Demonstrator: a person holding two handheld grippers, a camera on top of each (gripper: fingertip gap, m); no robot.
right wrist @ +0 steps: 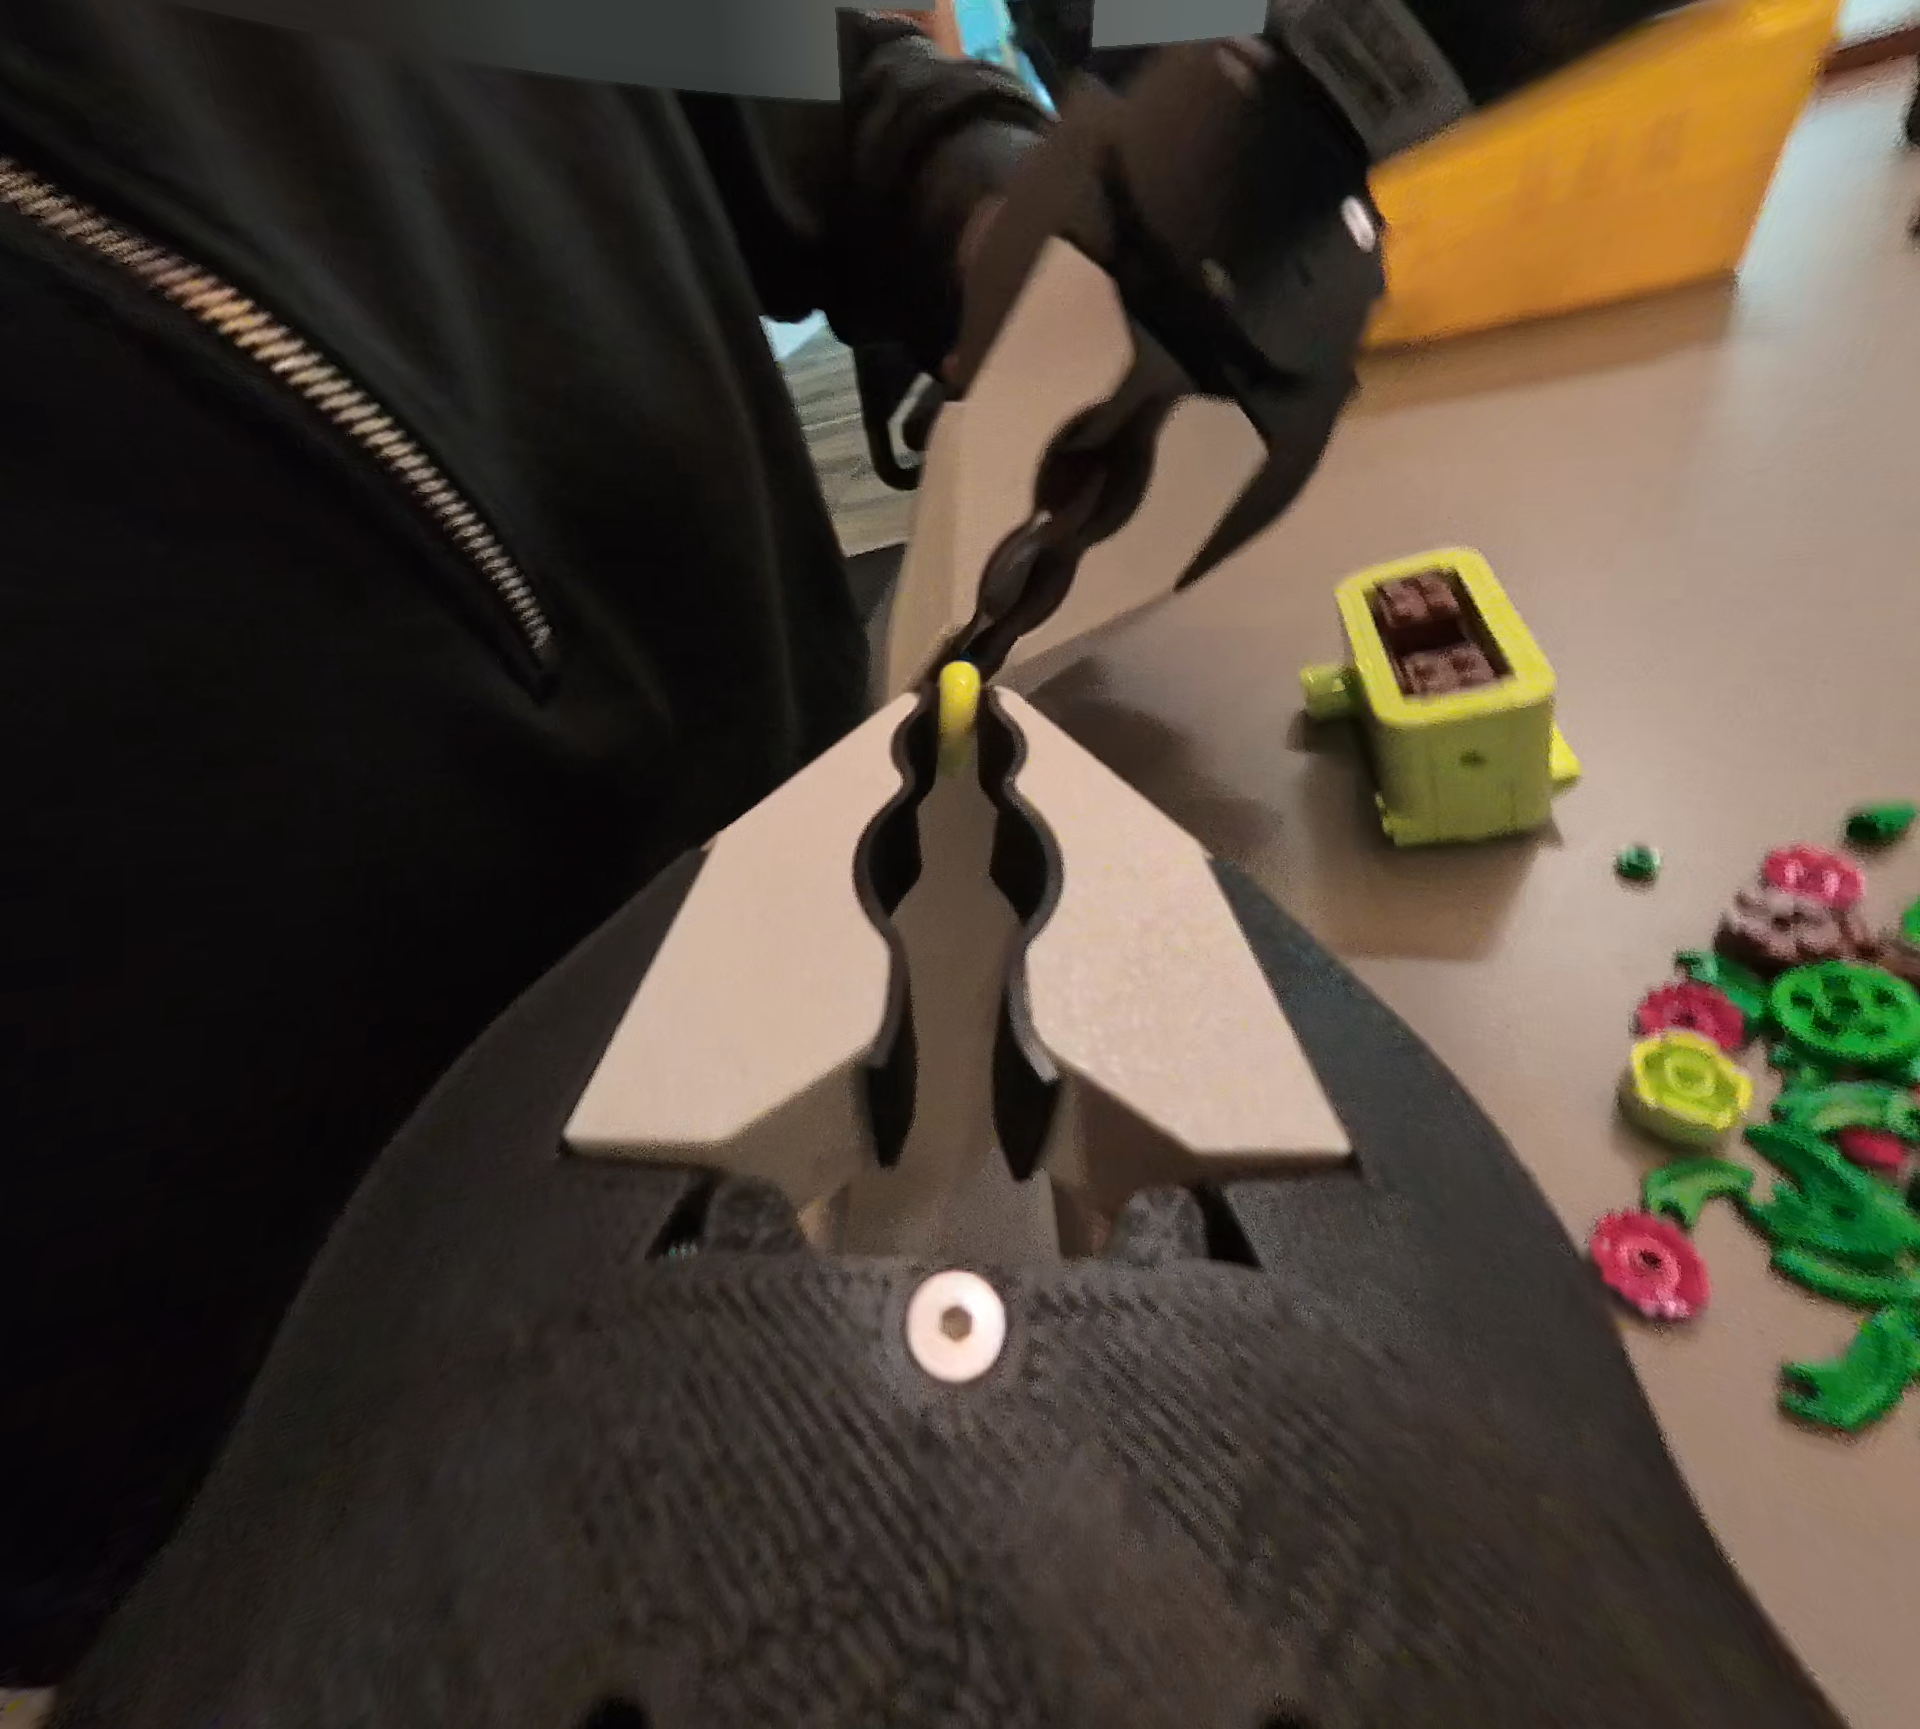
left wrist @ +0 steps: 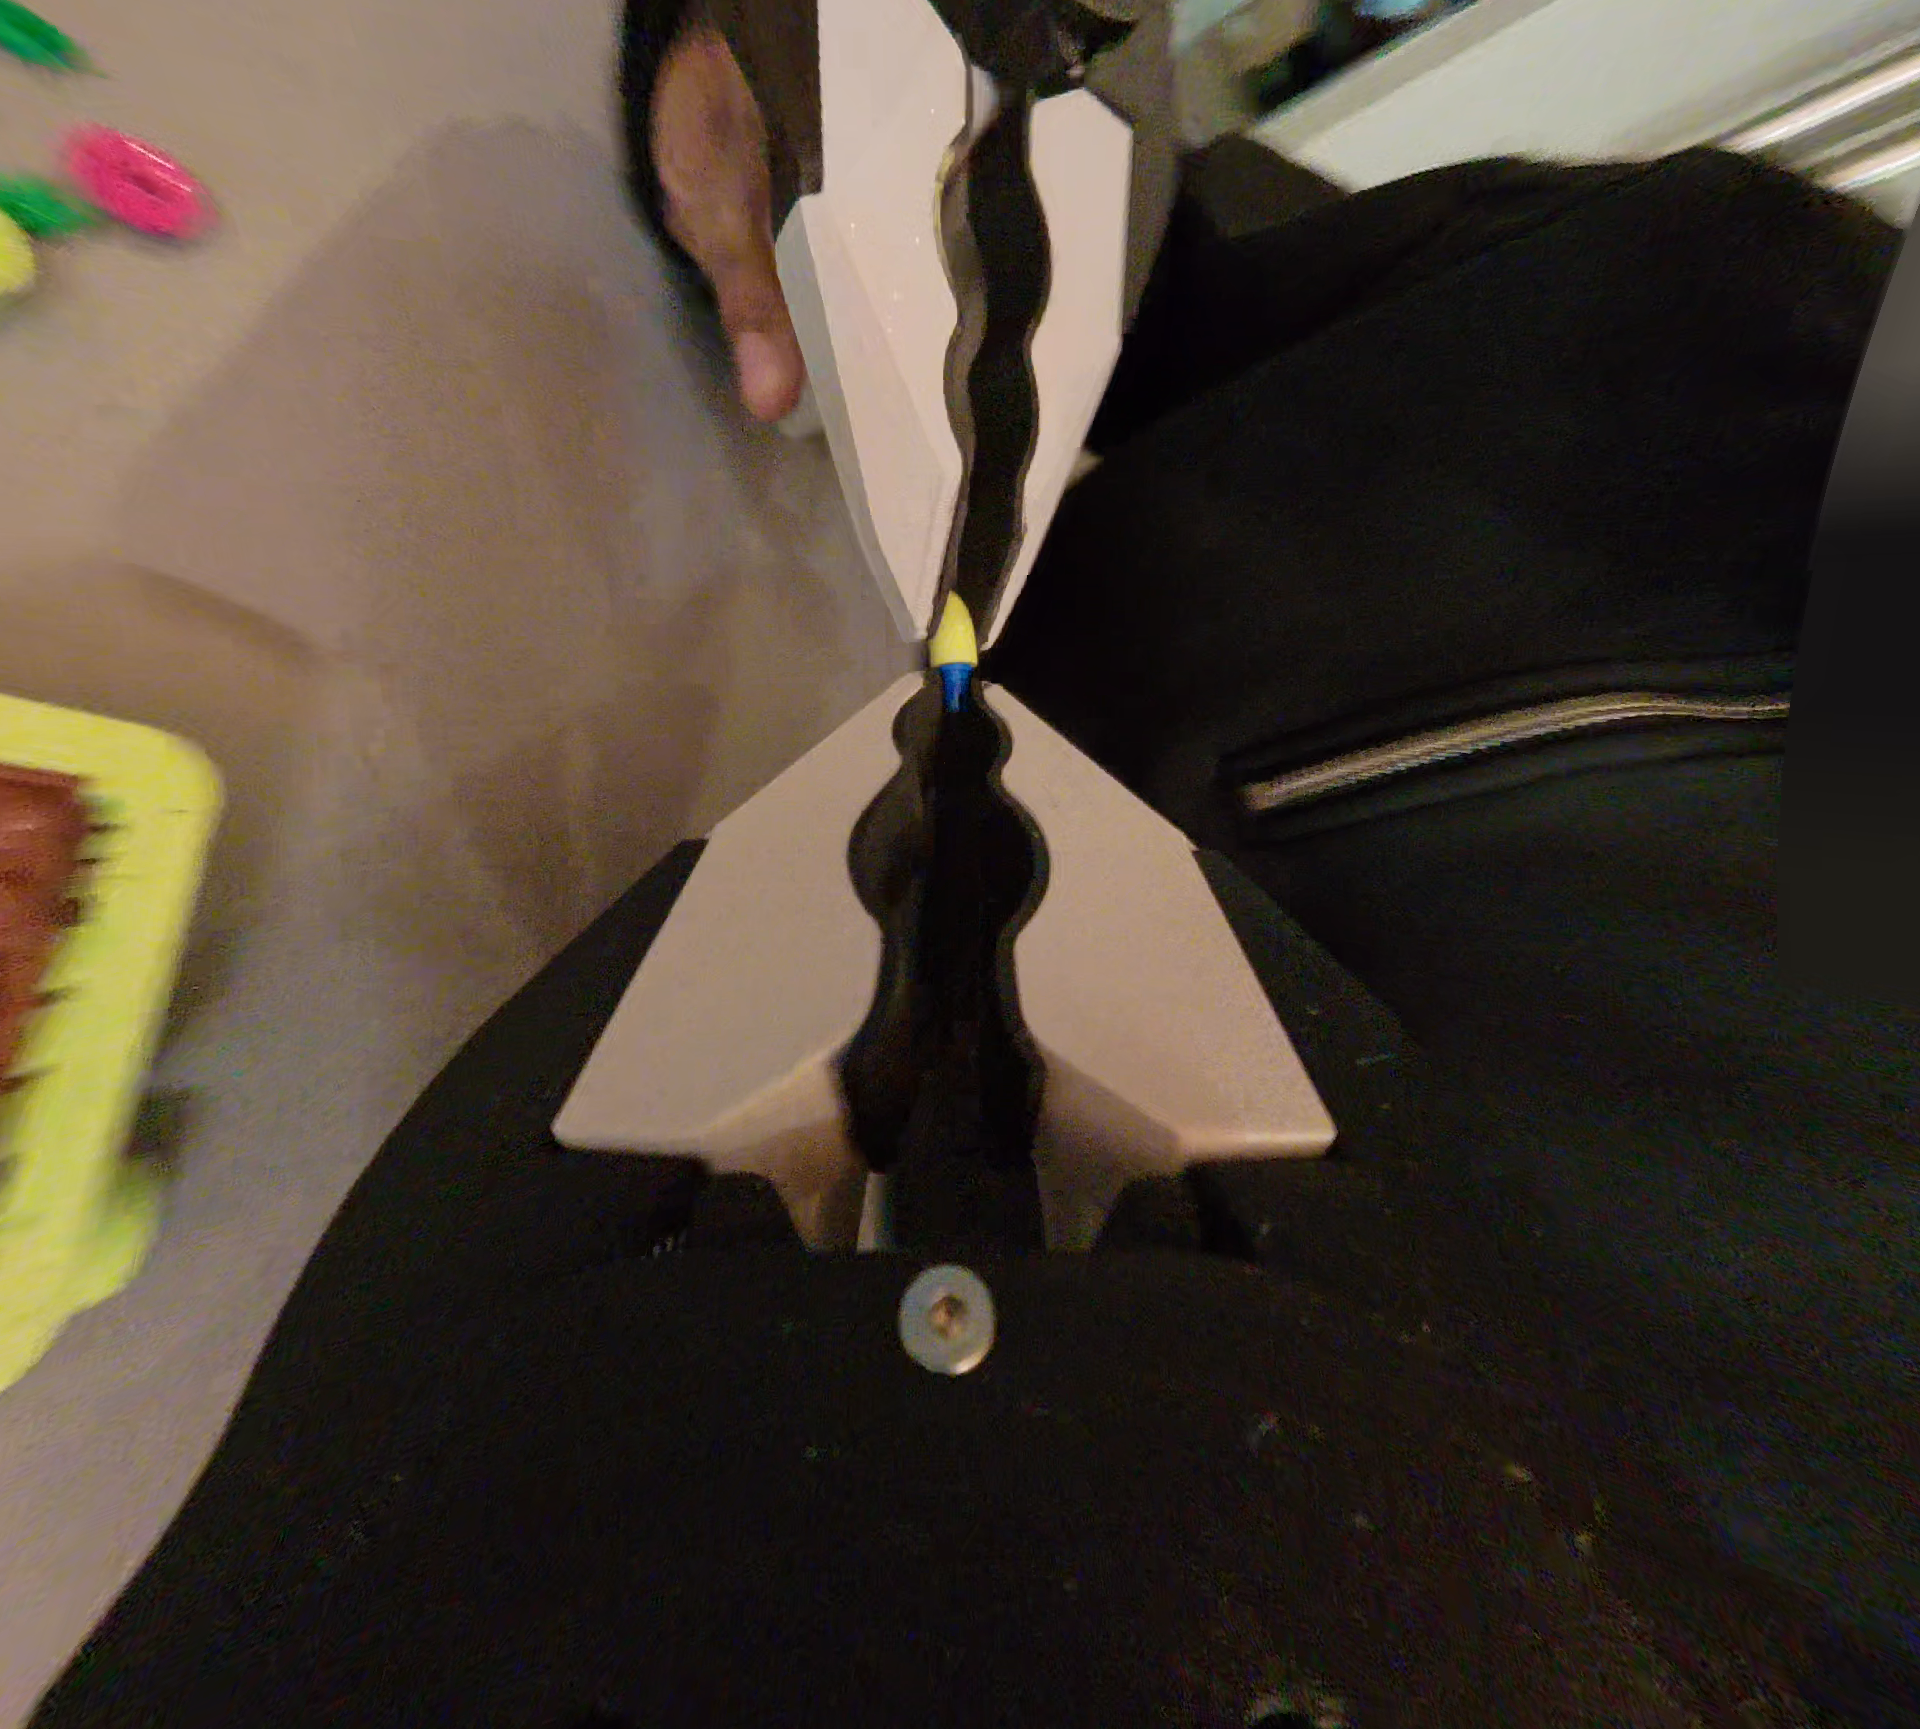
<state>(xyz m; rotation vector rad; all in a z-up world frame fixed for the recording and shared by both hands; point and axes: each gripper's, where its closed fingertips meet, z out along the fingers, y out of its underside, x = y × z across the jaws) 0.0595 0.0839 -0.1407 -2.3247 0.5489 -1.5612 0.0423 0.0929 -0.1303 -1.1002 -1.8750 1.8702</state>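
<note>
Two hand-held grippers meet tip to tip in front of your black zipped jacket [right wrist: 312, 536]. Your left hand-held gripper [left wrist: 951, 692] is pinched narrow on the blue end of a small yellow-and-blue pointed plastic piece [left wrist: 953, 640]; your right hand-held gripper [right wrist: 956, 703] is clamped on its yellow end. The piece hangs in the air, above the near edge of the grey-brown desk [right wrist: 1558, 453]. Keep both tips in line and your pull steady, since the piece is small and could slip.

In the right wrist view, a lime-green box with brown blocks inside [right wrist: 1444, 703] sits at 2 o'clock, and loose pink, green and yellow plastic flower parts [right wrist: 1787, 1087] lie at 3 o'clock, well apart from both tips.
</note>
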